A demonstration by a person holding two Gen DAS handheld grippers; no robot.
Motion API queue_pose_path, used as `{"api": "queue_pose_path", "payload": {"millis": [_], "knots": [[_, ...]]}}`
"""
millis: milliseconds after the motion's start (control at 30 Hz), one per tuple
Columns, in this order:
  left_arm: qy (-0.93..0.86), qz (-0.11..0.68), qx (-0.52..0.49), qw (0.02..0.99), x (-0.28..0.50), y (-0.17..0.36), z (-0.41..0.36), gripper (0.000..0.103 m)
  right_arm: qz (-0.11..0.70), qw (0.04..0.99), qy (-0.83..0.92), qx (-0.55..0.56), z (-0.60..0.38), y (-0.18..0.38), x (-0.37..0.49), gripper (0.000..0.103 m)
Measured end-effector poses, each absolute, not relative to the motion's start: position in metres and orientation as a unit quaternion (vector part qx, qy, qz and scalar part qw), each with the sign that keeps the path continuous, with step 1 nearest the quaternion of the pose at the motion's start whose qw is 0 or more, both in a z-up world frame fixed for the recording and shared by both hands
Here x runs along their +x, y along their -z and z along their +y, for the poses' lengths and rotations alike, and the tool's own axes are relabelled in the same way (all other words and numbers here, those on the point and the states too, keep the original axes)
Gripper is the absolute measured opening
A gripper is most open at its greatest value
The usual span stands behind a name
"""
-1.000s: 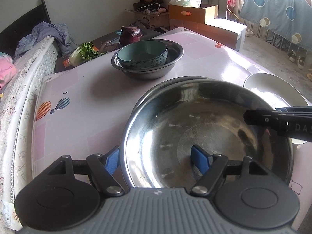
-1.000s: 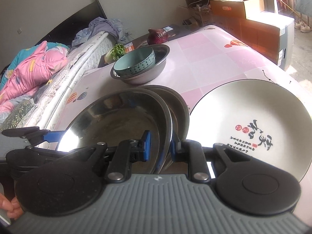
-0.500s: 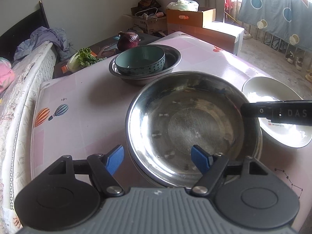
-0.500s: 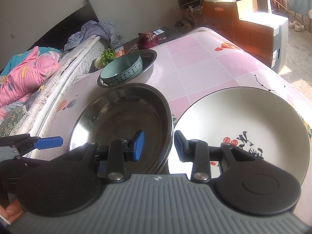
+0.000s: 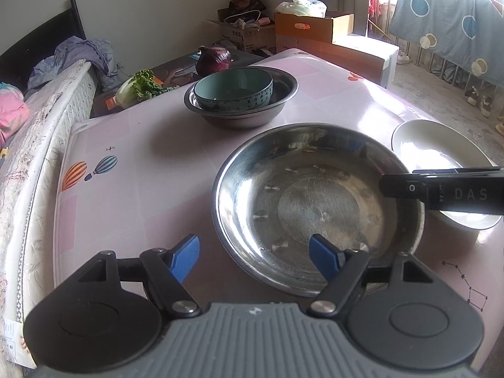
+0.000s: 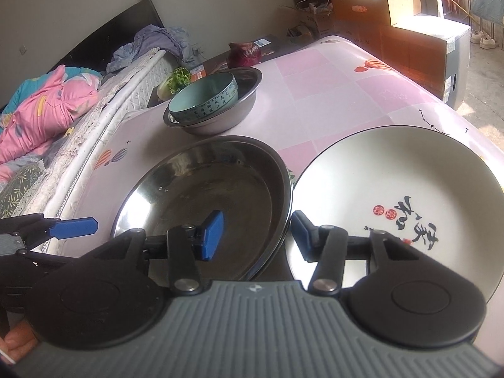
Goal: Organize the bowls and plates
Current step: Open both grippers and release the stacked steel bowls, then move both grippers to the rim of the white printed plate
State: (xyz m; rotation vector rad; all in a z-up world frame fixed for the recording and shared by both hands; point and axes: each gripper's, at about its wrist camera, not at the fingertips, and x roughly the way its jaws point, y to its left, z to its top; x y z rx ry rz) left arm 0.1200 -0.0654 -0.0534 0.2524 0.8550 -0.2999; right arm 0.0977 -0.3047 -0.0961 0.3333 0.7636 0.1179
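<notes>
A wide steel dish lies flat on the pink table, nested on a second steel dish whose rim shows just under it. My left gripper is open, straddling the dish's near rim without touching it. My right gripper has its jaws opening; the dish's right rim stands between the blue pads, which are clear of it. To the right lies a white plate with black lettering. Farther back, a teal bowl sits inside a steel basin.
A bed with pink bedding runs along the table's left side. A purple cabbage and a lettuce lie behind the basin. Cardboard boxes stand at the back. The table's right edge is just beyond the white plate.
The steel dish, held raised and tilted by the right gripper, has come down flat onto the other steel dish. The right jaws have spread off its rim. Both grippers drew back slightly.
</notes>
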Motion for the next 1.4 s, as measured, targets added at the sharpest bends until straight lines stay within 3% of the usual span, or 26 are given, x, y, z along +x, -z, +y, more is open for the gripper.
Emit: {"api": "queue_pose_path", "payload": {"millis": [433, 667, 1400], "knots": [[0.156, 0.426, 0.108, 0.885, 0.115, 0.062, -0.063, 0.078, 0.376, 0.914, -0.049, 0.147, -0.304, 0.095, 0.117, 0.052], [0.165, 0.438, 0.098, 0.879, 0.116, 0.070, -0.064, 0.078, 0.380, 0.914, -0.050, 0.133, -0.298, 0.097, 0.122, 0.062], [0.159, 0.438, 0.086, 0.881, 0.112, 0.070, -0.057, 0.078, 0.383, 0.916, -0.067, 0.099, -0.280, 0.086, 0.119, 0.063]]}}
